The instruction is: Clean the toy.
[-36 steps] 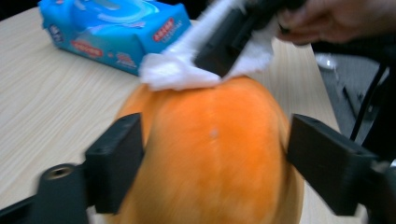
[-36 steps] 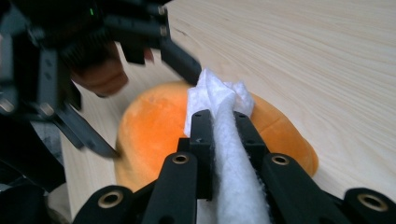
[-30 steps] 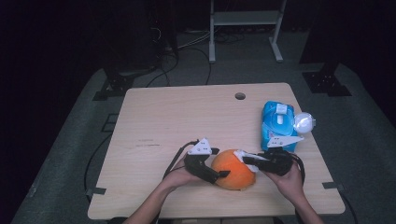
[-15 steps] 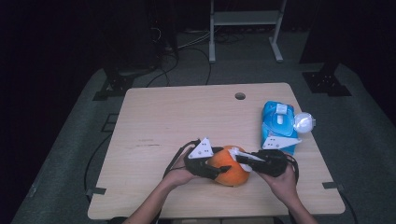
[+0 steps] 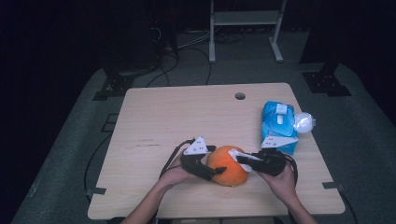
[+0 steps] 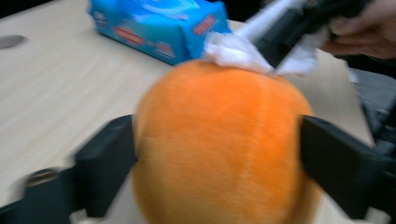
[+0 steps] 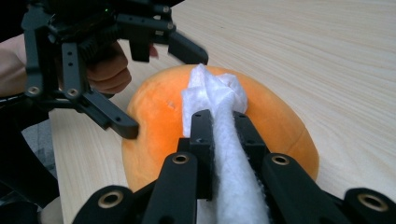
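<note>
An orange plush ball (image 5: 226,167) lies near the table's front edge. My left gripper (image 5: 218,161) reaches around it from the left. In the left gripper view the black jaws lie against both sides of the ball (image 6: 219,149); they have just been opening, with the ball still between them. My right gripper (image 7: 219,121) is shut on a rolled white wipe (image 7: 217,93), whose bunched end rests on top of the ball (image 7: 154,116). The left gripper (image 7: 163,93) straddles the ball's far side there. The wipe (image 6: 233,53) touches the ball's top.
A blue pack of wet wipes (image 5: 279,126) lies at the right of the wooden table (image 5: 163,121), with a white round object (image 5: 304,122) beside it. A cable hole (image 5: 240,96) sits near the far edge. Dark floor, cables and a metal stand surround the table.
The left jaws drew in on the ball, which looked squeezed half a second ago, and now stand wider. The wipe's end has shifted slightly on the ball's top. Both hands stay in place.
</note>
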The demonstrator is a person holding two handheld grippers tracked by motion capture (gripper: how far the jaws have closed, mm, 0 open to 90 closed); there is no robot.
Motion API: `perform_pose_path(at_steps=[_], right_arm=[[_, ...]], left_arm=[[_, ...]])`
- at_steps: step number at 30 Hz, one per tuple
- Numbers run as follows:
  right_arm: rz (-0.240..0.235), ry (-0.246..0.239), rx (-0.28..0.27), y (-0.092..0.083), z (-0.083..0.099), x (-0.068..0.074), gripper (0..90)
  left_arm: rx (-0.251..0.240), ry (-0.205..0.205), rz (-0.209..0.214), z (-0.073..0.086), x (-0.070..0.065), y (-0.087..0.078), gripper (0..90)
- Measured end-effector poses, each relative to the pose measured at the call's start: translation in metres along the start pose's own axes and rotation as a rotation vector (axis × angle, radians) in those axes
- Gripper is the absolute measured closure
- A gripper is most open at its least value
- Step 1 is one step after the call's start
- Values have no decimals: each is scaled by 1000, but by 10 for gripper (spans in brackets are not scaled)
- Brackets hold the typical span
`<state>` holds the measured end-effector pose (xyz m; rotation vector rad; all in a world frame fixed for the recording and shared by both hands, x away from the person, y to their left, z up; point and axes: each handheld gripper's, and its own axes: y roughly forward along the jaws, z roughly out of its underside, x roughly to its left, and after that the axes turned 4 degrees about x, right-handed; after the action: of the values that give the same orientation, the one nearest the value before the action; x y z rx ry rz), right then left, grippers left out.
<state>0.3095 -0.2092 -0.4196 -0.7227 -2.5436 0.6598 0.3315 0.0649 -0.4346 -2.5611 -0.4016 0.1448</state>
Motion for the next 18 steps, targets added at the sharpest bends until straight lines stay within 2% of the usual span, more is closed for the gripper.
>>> perform_pose_path(at_steps=[2,3,5,6,7,8,9,10,12,13,14,15,16,17,18], right_arm=[[2,-2,-1,0,-1,2,799],[-1,-19,-12,-1,-3,6,799],[-18,-52,-31,-2,-8,16,800],[-18,-52,-31,-2,-8,16,800],[-14,-85,-36,-2,-11,23,800],[-14,-85,-36,-2,-11,23,800],[13,-102,-27,-4,-13,24,800],[25,-96,-22,-4,-12,20,800],[72,-84,1,-4,-8,12,800],[80,-73,10,-4,-6,8,800],[80,-73,10,-4,-6,8,800],[58,-16,8,-5,-1,-4,800],[58,-16,8,-5,-1,-4,800],[58,8,8,-8,0,-10,800],[60,9,7,-8,0,-11,800]], left_arm=[[3,3,0,-1,-1,0,248],[10,42,-9,-6,-5,-1,267],[9,78,-11,-10,-10,0,288],[9,78,-11,-10,-10,0,292],[19,121,-20,-12,-15,1,293],[19,121,-20,-12,-15,1,293],[15,121,-21,-12,-15,0,293],[15,121,-21,-12,-15,0,285],[5,77,-19,-8,-9,0,224],[-11,44,-22,-6,-5,0,183],[-11,44,-22,-6,-5,0,140],[-24,2,-46,-5,0,-1,87],[-24,2,-46,-5,0,-1,71],[-24,-27,-30,-3,4,-2,71],[-14,-40,-11,-2,5,-1,72]])
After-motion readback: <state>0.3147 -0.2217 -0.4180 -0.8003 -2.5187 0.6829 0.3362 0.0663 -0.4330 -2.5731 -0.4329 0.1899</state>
